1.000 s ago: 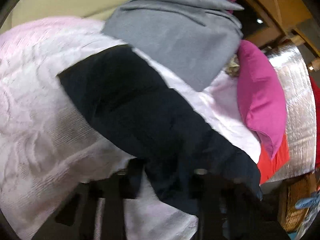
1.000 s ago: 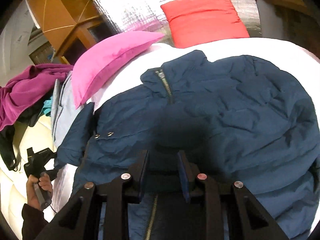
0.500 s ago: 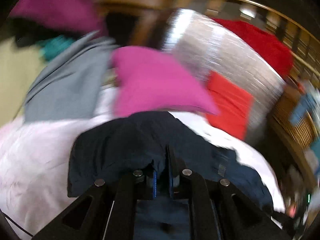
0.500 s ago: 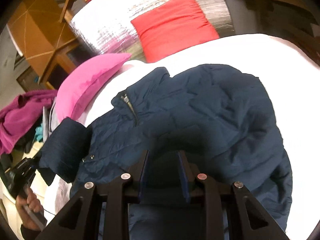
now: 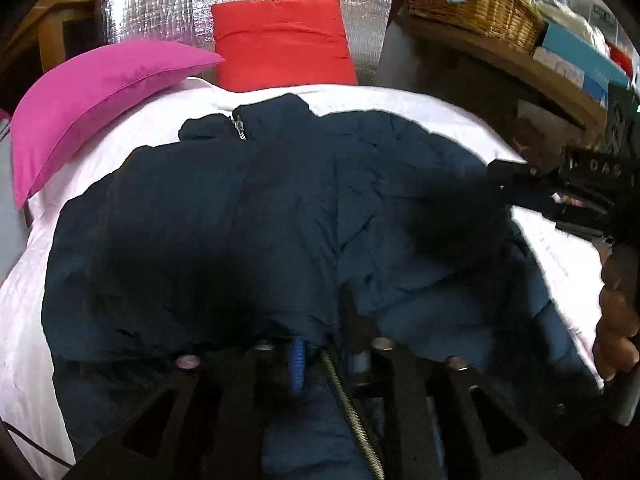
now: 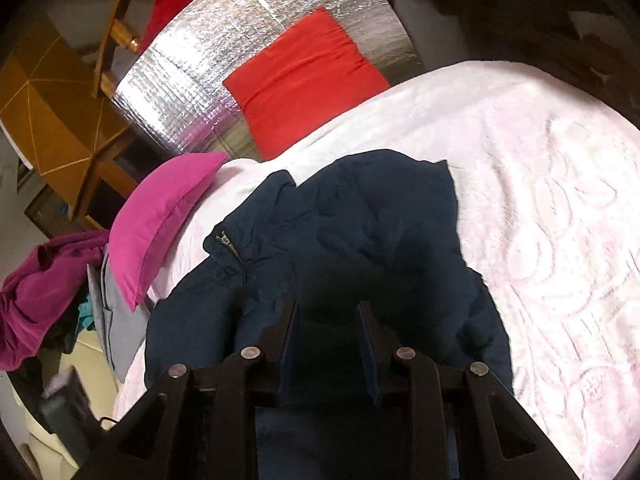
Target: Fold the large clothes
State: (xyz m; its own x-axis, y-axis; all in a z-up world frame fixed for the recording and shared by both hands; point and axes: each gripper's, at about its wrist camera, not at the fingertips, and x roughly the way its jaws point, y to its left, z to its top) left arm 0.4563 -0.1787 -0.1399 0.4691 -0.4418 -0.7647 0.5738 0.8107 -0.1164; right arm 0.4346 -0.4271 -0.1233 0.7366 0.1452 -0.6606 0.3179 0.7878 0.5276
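White bedspread (image 6: 540, 200), foil headboard (image 6: 260, 40); your left gripper (image 5: 324, 352) and right gripper (image 6: 326, 320) angle down, jaws just opening, apart over navy jacket (image 6: 360, 240).

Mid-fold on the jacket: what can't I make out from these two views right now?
- Left wrist view: the left tool tips are sunk in jacket folds and shadow; grip unclear.
- Right wrist view: whether the right tool holds cloth; dark fabric between its fingers hides it.
- Both views: the jacket's hem, cut off by the bottom edge and the tool frames.
- Left wrist view: the basket contents, cut off at the top edge.
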